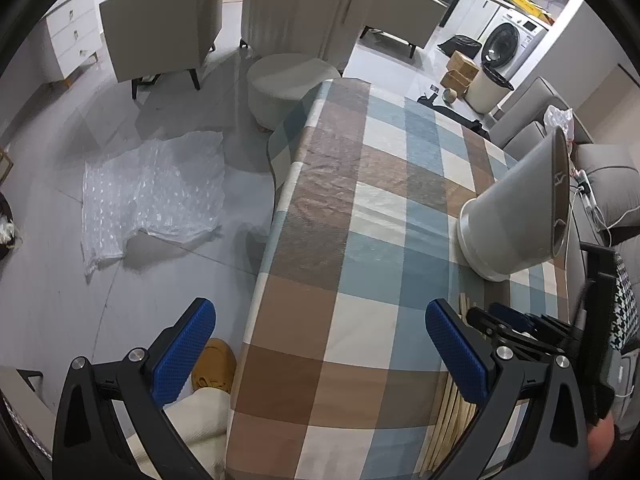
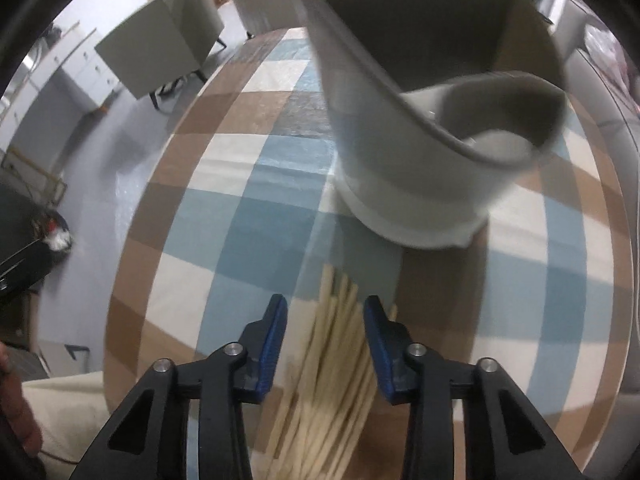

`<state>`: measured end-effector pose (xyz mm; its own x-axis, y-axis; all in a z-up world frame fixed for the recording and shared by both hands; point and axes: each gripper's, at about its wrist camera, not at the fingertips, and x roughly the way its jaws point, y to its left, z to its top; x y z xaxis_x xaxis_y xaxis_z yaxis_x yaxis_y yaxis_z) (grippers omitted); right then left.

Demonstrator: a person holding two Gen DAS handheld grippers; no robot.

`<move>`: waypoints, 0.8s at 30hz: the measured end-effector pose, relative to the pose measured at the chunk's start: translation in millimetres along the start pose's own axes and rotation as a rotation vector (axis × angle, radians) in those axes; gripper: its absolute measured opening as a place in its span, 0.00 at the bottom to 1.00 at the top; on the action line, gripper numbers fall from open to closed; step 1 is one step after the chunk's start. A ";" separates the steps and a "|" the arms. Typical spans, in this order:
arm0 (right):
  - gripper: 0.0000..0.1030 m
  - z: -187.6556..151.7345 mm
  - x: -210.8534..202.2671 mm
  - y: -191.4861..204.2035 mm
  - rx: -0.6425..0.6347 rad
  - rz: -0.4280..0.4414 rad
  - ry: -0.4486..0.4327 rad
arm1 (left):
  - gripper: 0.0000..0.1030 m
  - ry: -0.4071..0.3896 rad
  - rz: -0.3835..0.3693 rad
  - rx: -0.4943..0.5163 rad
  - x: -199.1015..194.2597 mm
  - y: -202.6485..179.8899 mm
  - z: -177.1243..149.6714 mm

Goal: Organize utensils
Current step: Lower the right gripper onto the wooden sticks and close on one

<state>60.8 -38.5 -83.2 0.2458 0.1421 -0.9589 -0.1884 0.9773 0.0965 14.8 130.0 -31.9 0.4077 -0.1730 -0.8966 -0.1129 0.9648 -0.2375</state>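
A bundle of pale wooden chopsticks (image 2: 332, 364) lies on the checked tablecloth (image 2: 248, 216), pointing toward a grey utensil holder (image 2: 404, 184) with a tall back wall and a lower front cup. My right gripper (image 2: 325, 320) is open, its blue pads on either side of the bundle, just above it. In the left wrist view the holder (image 1: 516, 216) stands at the right, the chopsticks (image 1: 452, 412) lie under the right gripper (image 1: 516, 328). My left gripper (image 1: 320, 340) is wide open and empty over the table's near left edge.
The table's left edge (image 1: 276, 240) drops to a grey floor with bubble wrap (image 1: 152, 196). A round stool (image 1: 288, 84) and armchairs (image 1: 160, 24) stand beyond. A sofa (image 1: 600, 184) lies to the right. My knee and a tan slipper (image 1: 212, 364) are below the left gripper.
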 end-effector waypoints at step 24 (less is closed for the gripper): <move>0.03 -0.1 -19.6 -21.8 0.099 0.043 -0.117 | 0.99 0.025 0.016 0.025 8.8 -6.5 0.8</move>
<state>60.0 -62.6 -66.5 0.3494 0.1957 -0.9163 -0.1076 0.9799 0.1682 19.9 122.4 -38.0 0.3831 -0.1620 -0.9094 -0.0965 0.9721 -0.2138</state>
